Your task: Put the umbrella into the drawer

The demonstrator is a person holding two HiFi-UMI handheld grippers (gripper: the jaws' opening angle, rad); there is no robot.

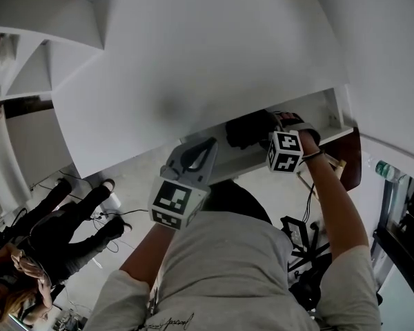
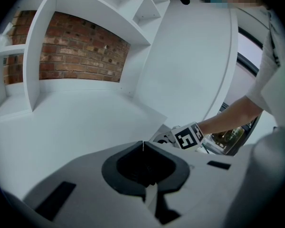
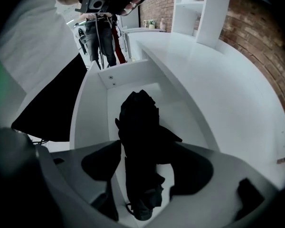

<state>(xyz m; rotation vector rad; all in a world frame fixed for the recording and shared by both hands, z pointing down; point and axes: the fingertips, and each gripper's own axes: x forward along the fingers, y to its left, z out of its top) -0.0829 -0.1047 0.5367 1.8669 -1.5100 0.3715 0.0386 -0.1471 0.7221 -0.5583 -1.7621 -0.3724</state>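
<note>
My right gripper was clamped on the folded black umbrella, with one finger on each side of its near end. The umbrella pointed away from me into the open white drawer, between the drawer's left and right walls. Whether it touched the drawer floor could not be determined. My left gripper was to the left of the drawer. Its fingers were closed together on nothing and faced the white counter. A brick wall stood at the counter's far side.
</note>
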